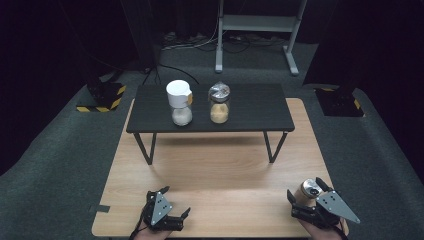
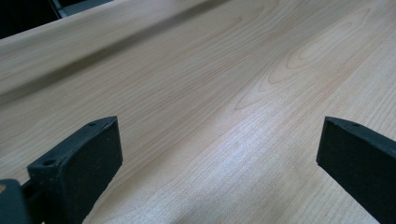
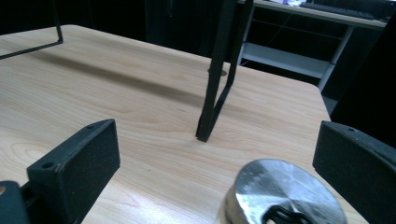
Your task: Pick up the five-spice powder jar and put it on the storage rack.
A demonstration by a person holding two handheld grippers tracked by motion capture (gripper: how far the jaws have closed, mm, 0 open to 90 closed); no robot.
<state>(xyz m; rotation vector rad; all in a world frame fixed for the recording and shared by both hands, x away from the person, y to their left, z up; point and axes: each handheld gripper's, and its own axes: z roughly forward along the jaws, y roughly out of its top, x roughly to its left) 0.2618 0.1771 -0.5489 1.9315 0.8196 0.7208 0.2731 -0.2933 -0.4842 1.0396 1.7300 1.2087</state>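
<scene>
The right gripper (image 1: pixel 304 194) sits at the near right corner of the light wooden table (image 1: pixel 215 170), its two black jaws spread wide. Between them, nearer the right-hand jaw, stands a small jar with a shiny metal lid (image 3: pixel 284 196); in the right gripper view neither jaw touches it. In the high view the same jar (image 1: pixel 310 189) stands just ahead of the gripper, close to the table's right edge. A hand holds the gripper from below, at the frame's bottom edge.

The left gripper (image 1: pixel 176 202) rests low at the near left of the table, its jaws also wide apart, with bare wood grain between them in the left gripper view (image 2: pixel 219 140).

Farther out, a low black shelf (image 1: pixel 250 107) on thin metal legs stands across the far half of the table. One of its legs (image 3: pixel 215 93) meets the wood a little beyond the jar. On the shelf stand two glass jars, near each other but apart: one with a white lid (image 1: pixel 180 102) and pale contents at left, one with a silvery lid (image 1: pixel 219 103) and tan contents at right.

Grey carpet (image 1: pixel 65 145) surrounds the table, and a metal frame (image 1: pixel 260 25) stands behind.
</scene>
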